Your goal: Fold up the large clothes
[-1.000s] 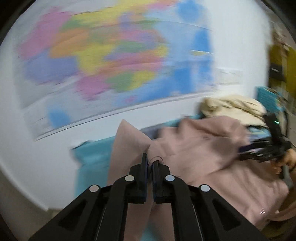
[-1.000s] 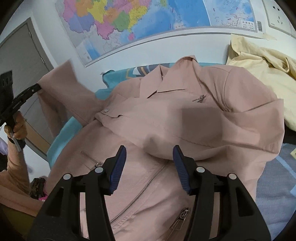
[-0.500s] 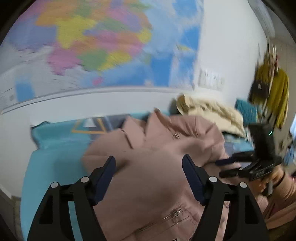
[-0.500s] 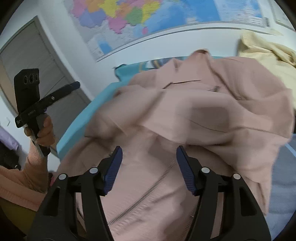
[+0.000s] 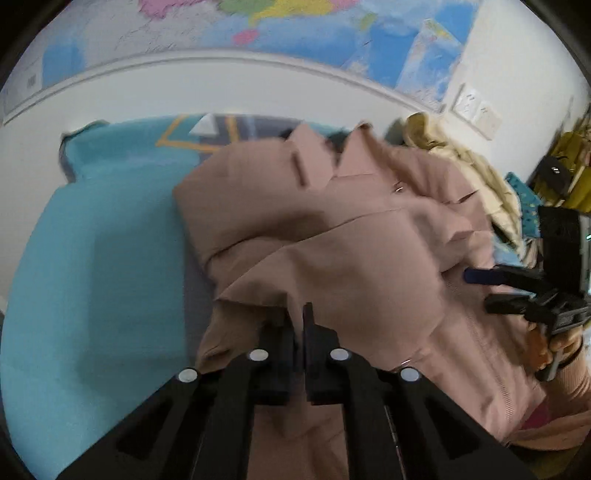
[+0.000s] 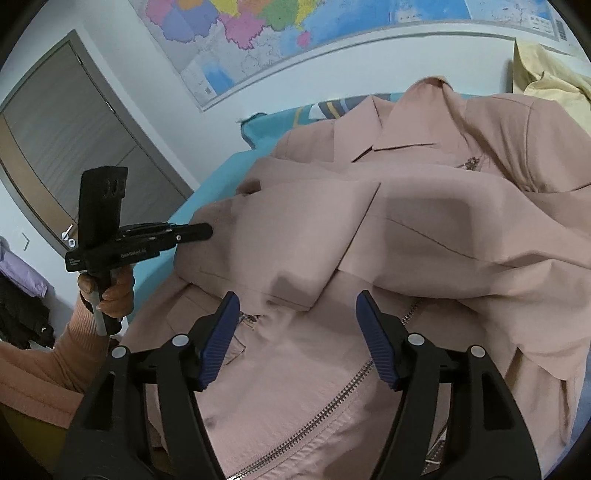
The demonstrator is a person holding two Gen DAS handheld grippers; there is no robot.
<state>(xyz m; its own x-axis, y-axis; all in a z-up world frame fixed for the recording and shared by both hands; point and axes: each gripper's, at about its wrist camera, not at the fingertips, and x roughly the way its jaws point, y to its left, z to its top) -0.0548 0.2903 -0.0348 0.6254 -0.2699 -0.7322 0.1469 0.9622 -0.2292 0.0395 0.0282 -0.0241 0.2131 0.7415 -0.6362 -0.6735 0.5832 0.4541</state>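
Observation:
A pink zip jacket [image 5: 362, 258] lies on a teal bedspread [image 5: 92, 258], collar toward the wall, both sleeves folded across its chest. My left gripper [image 5: 298, 314] has its jaws closed at the edge of the left folded sleeve; whether cloth sits between them is unclear. In the right wrist view the jacket [image 6: 406, 229] fills the frame and the left gripper [image 6: 199, 230] touches the sleeve's left edge. My right gripper [image 6: 295, 306] is open and empty above the jacket's lower front, over the zipper [image 6: 332, 398].
A cream garment [image 5: 476, 173] is piled at the jacket's right [image 6: 546, 81]. A wall map [image 6: 332, 33] hangs behind the bed. A grey door [image 6: 66, 147] stands at left. Yellow clothes [image 5: 576, 166] hang at far right.
The left gripper dropped the left sleeve across the chest, opened, then came down and closed at the sleeve's edge. The right gripper stayed open and pulled back slightly.

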